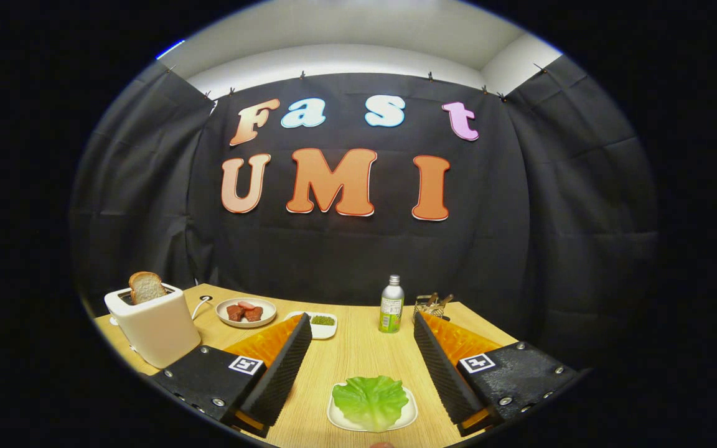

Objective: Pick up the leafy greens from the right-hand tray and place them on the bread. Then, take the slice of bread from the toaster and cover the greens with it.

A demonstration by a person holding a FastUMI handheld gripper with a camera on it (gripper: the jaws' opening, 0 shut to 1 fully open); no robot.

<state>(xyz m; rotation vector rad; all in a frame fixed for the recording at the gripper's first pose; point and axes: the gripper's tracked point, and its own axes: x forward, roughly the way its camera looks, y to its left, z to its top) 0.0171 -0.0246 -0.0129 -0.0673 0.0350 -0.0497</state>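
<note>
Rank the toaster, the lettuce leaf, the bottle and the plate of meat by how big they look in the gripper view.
1. Toaster
2. Lettuce leaf, though it lies nearest, between the open fingers of the hand-held gripper, which inflates it
3. Plate of meat and bottle: too alike to rank

A green lettuce leaf (370,400) lies flat on a small white plate (335,415) at the lower centre of the frame. At the left, a browned bread slice (145,287) stands upright in the white toaster (154,325).
</note>
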